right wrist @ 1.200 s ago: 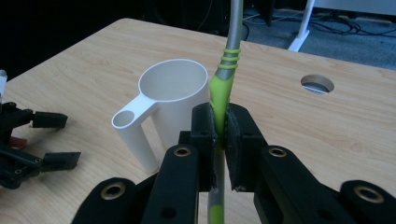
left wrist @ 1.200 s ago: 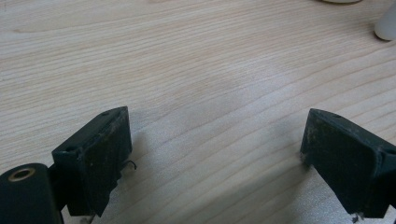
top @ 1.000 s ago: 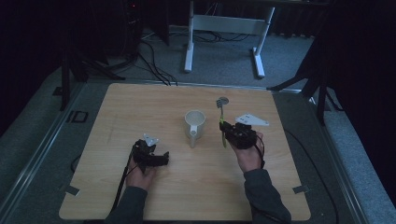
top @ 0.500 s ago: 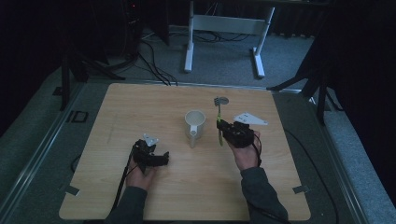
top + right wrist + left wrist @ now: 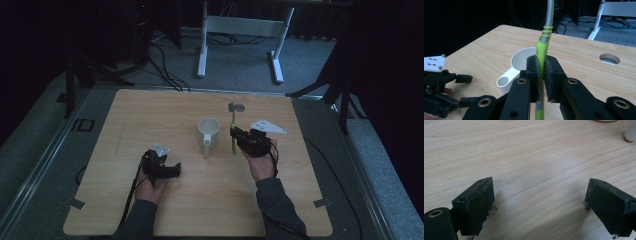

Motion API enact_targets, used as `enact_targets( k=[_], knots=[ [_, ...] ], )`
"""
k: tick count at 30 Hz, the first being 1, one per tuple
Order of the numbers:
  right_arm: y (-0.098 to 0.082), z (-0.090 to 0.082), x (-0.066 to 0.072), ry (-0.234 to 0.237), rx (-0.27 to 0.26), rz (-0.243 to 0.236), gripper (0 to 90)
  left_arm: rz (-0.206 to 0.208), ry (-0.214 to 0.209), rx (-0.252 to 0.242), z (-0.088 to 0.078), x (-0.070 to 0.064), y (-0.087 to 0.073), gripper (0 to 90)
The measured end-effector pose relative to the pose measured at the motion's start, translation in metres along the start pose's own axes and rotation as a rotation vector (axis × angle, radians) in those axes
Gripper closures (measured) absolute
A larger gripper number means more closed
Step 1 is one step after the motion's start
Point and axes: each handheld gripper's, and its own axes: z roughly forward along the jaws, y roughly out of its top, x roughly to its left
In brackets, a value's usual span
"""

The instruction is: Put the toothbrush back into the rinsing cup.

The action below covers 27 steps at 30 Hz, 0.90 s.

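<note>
Jaws of our right hand-held gripper point(image 5: 541, 72) clamp the green handle of a utensil point(image 5: 543, 47), its grey stem rising above them, just right of the white cup point(image 5: 208, 131) near the middle of the wooden counter point(image 5: 150, 110). Our left hand-held gripper point(image 5: 544, 202) rests low over bare wood, jaws spread wide with nothing between them.

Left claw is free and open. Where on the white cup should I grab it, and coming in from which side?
Take the white cup by its handle, which juts flat toward the person's edge, nearest the open left claw. Come from the left along the table, jaws straddling the handle. The right claw grips the green utensil beside it.
</note>
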Motion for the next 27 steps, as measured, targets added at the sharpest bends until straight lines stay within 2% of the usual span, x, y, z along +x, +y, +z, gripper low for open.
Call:
enact_targets(
  k=[27],
  knots=[
    [0.0071, 0.0053, 0.0051, -0.002, -0.044, -0.043, 82.3, -0.001, 0.000, -0.001, 0.0000, -0.0001, 0.0000, 9.1]
  ],
)
